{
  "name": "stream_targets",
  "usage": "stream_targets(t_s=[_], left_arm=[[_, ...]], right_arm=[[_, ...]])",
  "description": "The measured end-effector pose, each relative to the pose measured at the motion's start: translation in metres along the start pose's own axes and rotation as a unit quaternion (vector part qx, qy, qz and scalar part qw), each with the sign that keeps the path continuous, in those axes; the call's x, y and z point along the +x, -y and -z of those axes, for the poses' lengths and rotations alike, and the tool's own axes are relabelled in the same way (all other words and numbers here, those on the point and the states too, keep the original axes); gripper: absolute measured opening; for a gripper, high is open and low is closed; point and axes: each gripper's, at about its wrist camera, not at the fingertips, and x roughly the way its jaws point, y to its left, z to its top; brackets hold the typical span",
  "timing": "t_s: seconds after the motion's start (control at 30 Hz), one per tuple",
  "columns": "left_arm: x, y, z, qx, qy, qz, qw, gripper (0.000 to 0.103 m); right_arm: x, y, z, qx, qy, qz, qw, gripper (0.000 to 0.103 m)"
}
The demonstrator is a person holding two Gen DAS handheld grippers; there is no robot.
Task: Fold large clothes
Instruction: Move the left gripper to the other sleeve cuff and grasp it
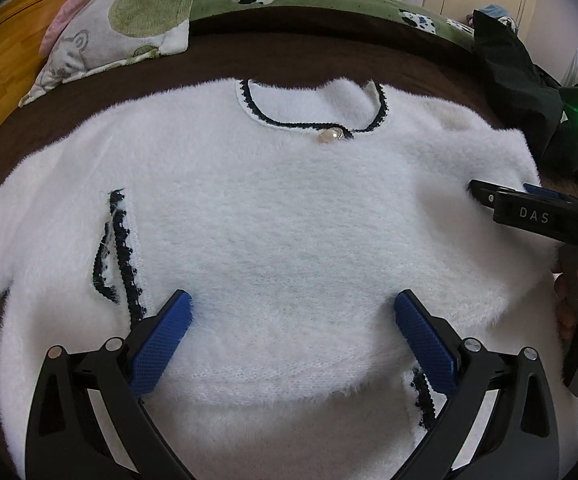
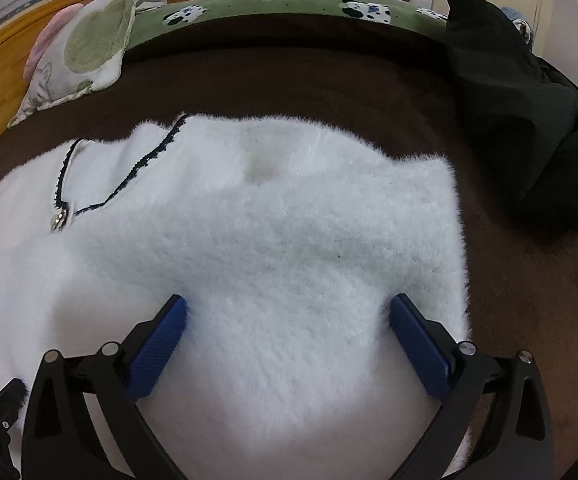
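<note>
I am spreading both jaws wide over the fluffy white sweater (image 1: 273,216) (nothing pinched), which is lying between them on the bed (image 2: 289,92).

We see our left gripper (image 1: 291,308) spread wide over the white fuzzy sweater (image 1: 273,216) on the brown bed (image 1: 309,56); our right gripper (image 1: 501,200) enters beside it.
</note>
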Motion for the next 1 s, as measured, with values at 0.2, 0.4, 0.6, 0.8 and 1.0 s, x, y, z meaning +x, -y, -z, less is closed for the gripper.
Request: stream_targets(t_s=[0.2,0.4,0.6,0.8,1.0], left_arm=[[-0.005,0.001,0.0,-0.004,0.002,-0.004,1.0,0.097],[-0.038,-0.019,-0.008,-0.03,0.013,0.012,0.9994,0.097],[-0.11,-0.095,-0.013,-0.109,0.061,0.034,0.9916,0.097],[-0.143,-0.198,0.019,-0.174,0.066,-0.03,0.9821,0.097],[-0.131,-0.294,0.067,-0.242,0.036,-0.124,0.9618,0.097]], right_arm=[[-0.011,-0.005,-0.002,-0.003,0.011,-0.004,1.0,0.098],[-0.049,-0.023,-0.001,-0.015,0.041,-0.039,0.998,0.098],[-0.087,-0.065,0.004,-0.042,0.052,-0.07,0.995,0.098],[-0.099,-0.111,0.006,-0.063,0.049,-0.086,0.993,0.098],[-0.105,-0.156,0.006,-0.082,0.052,-0.089,0.991,0.098]])
